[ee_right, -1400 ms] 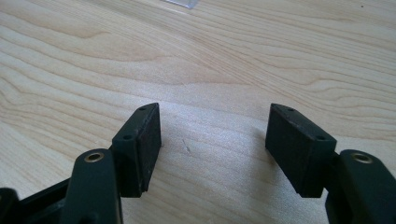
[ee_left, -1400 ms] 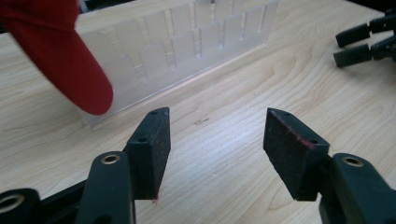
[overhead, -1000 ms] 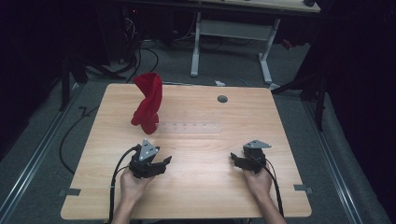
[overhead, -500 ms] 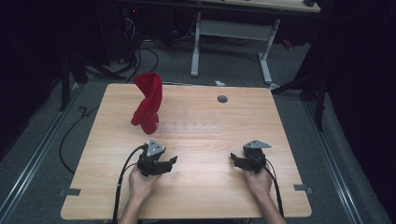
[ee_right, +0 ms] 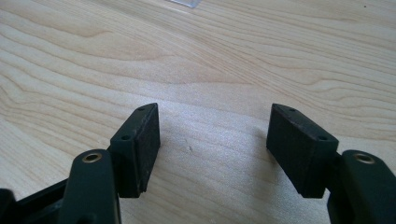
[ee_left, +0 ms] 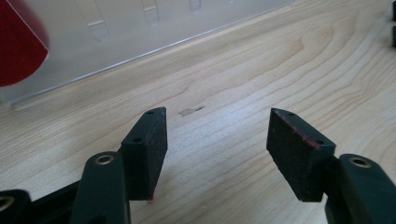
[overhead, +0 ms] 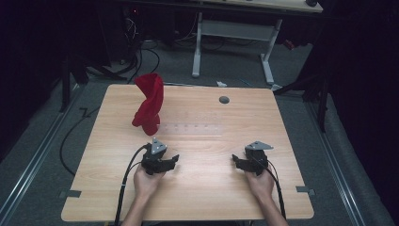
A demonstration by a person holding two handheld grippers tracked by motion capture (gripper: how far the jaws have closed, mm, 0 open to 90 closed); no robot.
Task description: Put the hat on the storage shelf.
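Jaws gaped empty on both the left gripper (overhead: 173, 160) and right gripper (overhead: 236, 161) — resting low on the pale wooden table (overhead: 202, 197), apparently poised toward the draped red cloth (overhead: 149, 104).

Since the earlier pictures, we have shifted the left black two-jaw gripper (overhead: 173, 160) toward the table's middle and lowered it closer to the pale wooden tabletop (overhead: 202, 188). Bare wood grain lies between its jaws, which stand apart with nothing between them.
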